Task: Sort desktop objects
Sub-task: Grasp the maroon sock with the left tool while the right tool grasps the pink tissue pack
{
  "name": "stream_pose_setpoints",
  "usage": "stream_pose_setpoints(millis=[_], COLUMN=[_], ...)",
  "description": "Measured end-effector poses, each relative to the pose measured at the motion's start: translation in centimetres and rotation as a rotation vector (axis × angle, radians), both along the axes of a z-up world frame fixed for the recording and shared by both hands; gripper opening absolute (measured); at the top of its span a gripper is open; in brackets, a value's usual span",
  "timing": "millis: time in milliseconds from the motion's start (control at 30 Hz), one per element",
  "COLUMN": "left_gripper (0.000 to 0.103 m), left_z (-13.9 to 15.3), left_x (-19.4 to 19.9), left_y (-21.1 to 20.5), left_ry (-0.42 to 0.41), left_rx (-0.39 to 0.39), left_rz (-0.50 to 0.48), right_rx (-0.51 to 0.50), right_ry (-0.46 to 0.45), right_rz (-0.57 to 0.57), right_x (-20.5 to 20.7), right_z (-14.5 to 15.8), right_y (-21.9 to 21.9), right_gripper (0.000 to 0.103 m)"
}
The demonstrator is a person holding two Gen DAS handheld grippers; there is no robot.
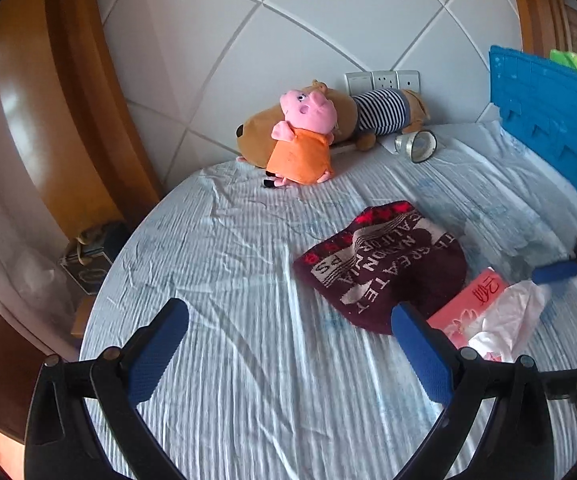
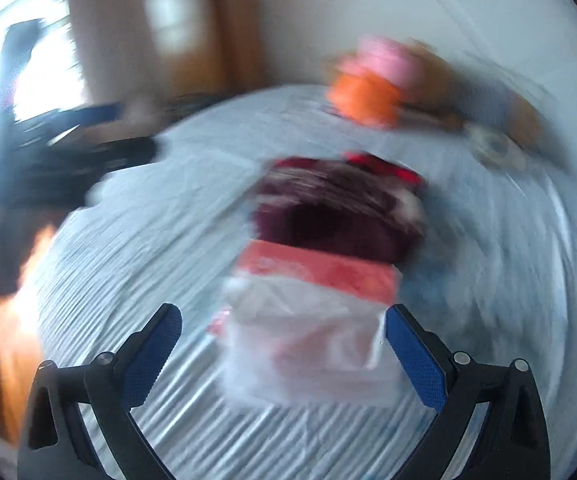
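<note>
A dark maroon cloth with white lettering (image 1: 384, 268) lies on the table's pale blue cover (image 1: 228, 272). A pink tissue pack with white tissue sticking out (image 1: 488, 312) lies at its right. My left gripper (image 1: 288, 332) is open and empty, above the cover just left of the cloth. The right wrist view is blurred by motion. My right gripper (image 2: 284, 340) is open, with the tissue pack (image 2: 312, 320) between its fingers; the maroon cloth (image 2: 340, 208) lies beyond. The right gripper's fingertip (image 1: 556, 272) shows at the right edge of the left view.
A pink pig plush in an orange dress (image 1: 304, 136) leans on a brown dog plush in a striped shirt (image 1: 368, 116) at the back wall. A tape roll (image 1: 418, 145) lies beside them. A blue basket (image 1: 548, 120) stands at the right. A wooden door frame (image 1: 80, 92) is left.
</note>
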State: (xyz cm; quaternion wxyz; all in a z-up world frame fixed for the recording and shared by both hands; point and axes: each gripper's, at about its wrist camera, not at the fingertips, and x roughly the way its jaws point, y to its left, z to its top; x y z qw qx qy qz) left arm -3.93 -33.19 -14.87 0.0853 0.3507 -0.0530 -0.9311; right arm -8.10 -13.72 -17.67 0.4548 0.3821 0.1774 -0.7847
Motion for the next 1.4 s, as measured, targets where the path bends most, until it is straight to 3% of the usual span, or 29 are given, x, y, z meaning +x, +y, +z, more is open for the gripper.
stream_pose_setpoints(millis=[200, 367, 500, 633, 833, 933, 1033, 1200, 1267, 1367, 1400], left_gripper=[0.103, 0.103, 0.103, 0.103, 0.103, 0.103, 0.103, 0.103, 0.103, 0.103, 0.098], left_z=[1.2, 1.6, 1.0, 0.0, -2.5, -4.5, -7.0, -10.6, -12.2, -13.1, -13.1], left_x=[2.2, 2.8, 2.4, 1.2, -4.7, -9.0, -13.2, -19.2, -20.7, -21.5, -21.6], left_y=[-2.0, -3.1, -3.2, -3.2, -2.1, -1.6, -1.2, 2.1, 3.3, 4.7, 5.0], left_ry=[0.022, 0.024, 0.002, -0.02, -0.084, -0.122, -0.18, -0.304, -0.361, -0.36, -0.352], left_rx=[0.044, 0.076, 0.07, 0.111, 0.204, 0.304, 0.384, 0.383, 0.373, 0.327, 0.324], left_rz=[0.069, 0.127, 0.15, 0.147, 0.021, -0.061, -0.145, -0.308, -0.325, -0.335, -0.336], right_rx=[0.182, 0.34, 0.436, 0.496, 0.484, 0.475, 0.399, 0.38, 0.375, 0.368, 0.366], right_ry=[0.18, 0.287, 0.313, 0.376, 0.227, 0.147, 0.188, 0.198, 0.2, 0.202, 0.203], right_rz=[0.374, 0.714, 0.879, 0.958, 0.708, 0.574, 0.489, 0.447, 0.433, 0.411, 0.404], right_x=[-0.7, -0.3, 0.1, -0.2, -2.7, -4.0, -3.6, -3.6, -3.6, -3.6, -3.6], right_z=[1.8, -2.4, -6.1, -8.2, -9.2, -9.7, -10.2, -11.1, -11.5, -12.1, -12.3], right_y=[-2.2, -4.7, -5.7, -6.0, -6.4, -6.5, -4.8, -3.8, -3.5, -3.0, -2.9], right_gripper=[0.103, 0.103, 0.103, 0.103, 0.102, 0.102, 0.102, 0.102, 0.102, 0.102, 0.102])
